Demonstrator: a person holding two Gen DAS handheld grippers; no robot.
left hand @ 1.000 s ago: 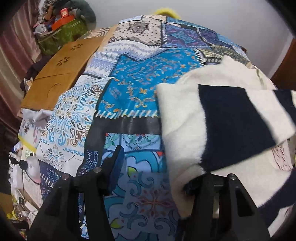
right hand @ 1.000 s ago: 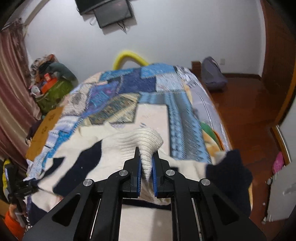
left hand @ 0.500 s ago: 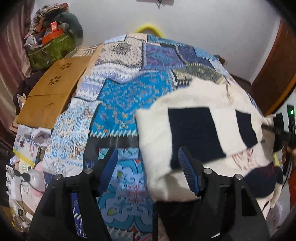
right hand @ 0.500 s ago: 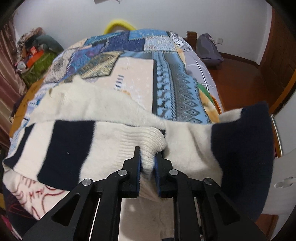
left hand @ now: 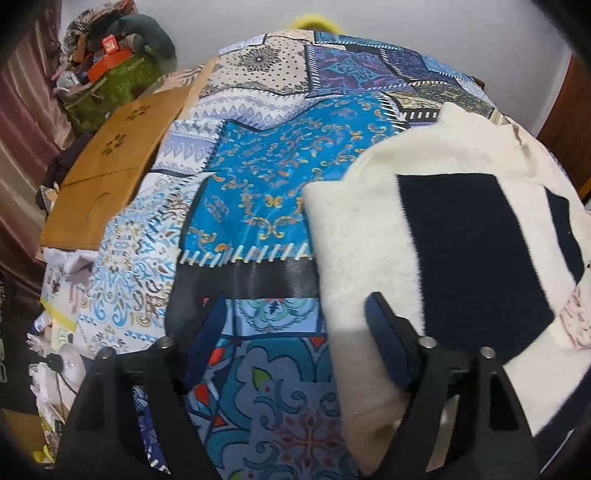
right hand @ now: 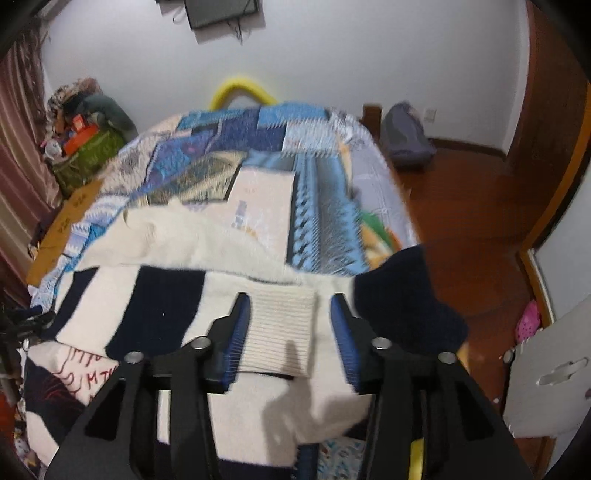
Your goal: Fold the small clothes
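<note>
Fluffy cream and dark blue, the sweater point(left hand: 454, 236) lies on the bed, on top of a patchwork bedspread point(left hand: 266, 177) with lots of blue shapes. It is partly folded, with a striped sleeve laid across it. Its ribbed cuff point(right hand: 282, 330) lies flat between the fingers of the right tongs point(right hand: 290, 332), which are spread wide and grip nothing. The left tongs point(left hand: 295, 332) are spread wide too; one finger is over the sweater's near edge and the other is over the bedspread.

Beside the bed is a brown board point(left hand: 110, 173) with flower-shaped holes. Behind it sits a green bag point(left hand: 107, 88) piled with stuff. A yellow curved thing point(right hand: 240, 90) pokes up behind the far end of the bed. On the wooden floor point(right hand: 469, 206) is a grey backpack point(right hand: 404, 138), and a dark screen point(right hand: 221, 11) hangs on the wall.

The right view is blurry. The red marks on the sweater point(right hand: 79, 369) are too fuzzy to read. The tongs' black arms hide the sweater's near edge.
</note>
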